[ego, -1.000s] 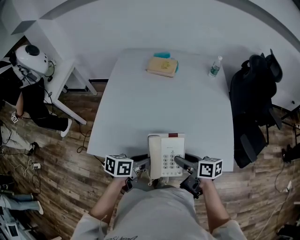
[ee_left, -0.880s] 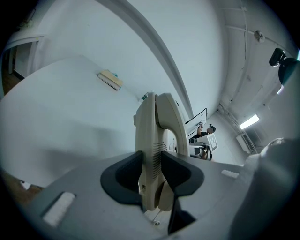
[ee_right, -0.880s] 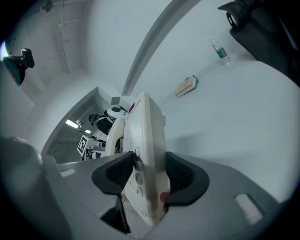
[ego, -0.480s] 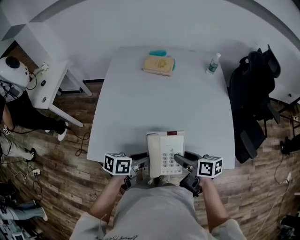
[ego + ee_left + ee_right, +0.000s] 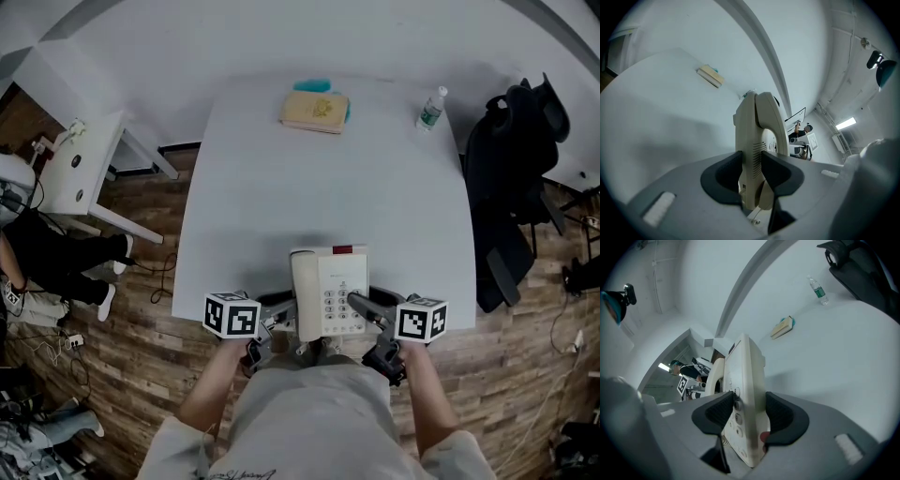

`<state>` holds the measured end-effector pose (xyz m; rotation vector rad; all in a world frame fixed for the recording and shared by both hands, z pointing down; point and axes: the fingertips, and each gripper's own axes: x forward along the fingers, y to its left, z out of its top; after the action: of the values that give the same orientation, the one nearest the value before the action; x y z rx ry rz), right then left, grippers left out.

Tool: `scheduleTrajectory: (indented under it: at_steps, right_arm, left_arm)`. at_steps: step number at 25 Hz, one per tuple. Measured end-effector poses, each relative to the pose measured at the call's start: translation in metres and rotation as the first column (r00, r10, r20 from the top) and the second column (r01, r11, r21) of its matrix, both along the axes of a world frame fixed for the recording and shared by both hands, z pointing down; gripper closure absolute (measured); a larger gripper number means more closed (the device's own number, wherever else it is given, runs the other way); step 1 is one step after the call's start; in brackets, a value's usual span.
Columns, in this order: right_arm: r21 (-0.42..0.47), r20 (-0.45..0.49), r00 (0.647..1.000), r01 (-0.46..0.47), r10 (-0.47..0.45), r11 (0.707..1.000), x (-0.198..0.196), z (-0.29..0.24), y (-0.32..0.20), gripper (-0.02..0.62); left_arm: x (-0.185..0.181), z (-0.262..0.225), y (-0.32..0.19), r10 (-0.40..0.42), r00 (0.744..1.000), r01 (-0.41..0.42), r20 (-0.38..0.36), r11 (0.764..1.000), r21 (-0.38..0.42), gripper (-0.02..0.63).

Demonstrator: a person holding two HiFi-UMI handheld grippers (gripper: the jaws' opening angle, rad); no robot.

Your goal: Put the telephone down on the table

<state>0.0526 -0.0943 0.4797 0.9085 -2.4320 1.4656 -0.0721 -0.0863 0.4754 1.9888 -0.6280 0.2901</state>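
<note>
The left claw (image 5: 752, 171) grips the phone (image 5: 328, 298) by its handset side, jaws wide. The right claw (image 5: 746, 416) grips the keypad side the same way. Between them the phone is at the near edge of the table (image 5: 281, 206); whether it touches is unclear. Far ahead lie a book (image 5: 315, 111) and, to its right, a bottle (image 5: 430, 109).

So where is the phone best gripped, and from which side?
Grip the phone by its long side edges, one gripper from each side, as now: the left gripper pinches the handset edge, the right gripper the keypad edge. It is a wide, flat slab, thin enough for jaws across its thickness; a two-sided hold likely keeps it level.
</note>
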Motion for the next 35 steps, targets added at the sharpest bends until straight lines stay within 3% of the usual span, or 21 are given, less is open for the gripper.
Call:
scheduleTrajectory:
  at_steps: [35]
  right_arm:
    - [-0.096,0.016,0.998,-0.061,0.063,0.994,0.014,0.054,-0.049,0.368]
  left_arm:
    - [0.013,0.052,-0.06,0.053,0.998,-0.054,-0.012,0.996,-0.067,0.463]
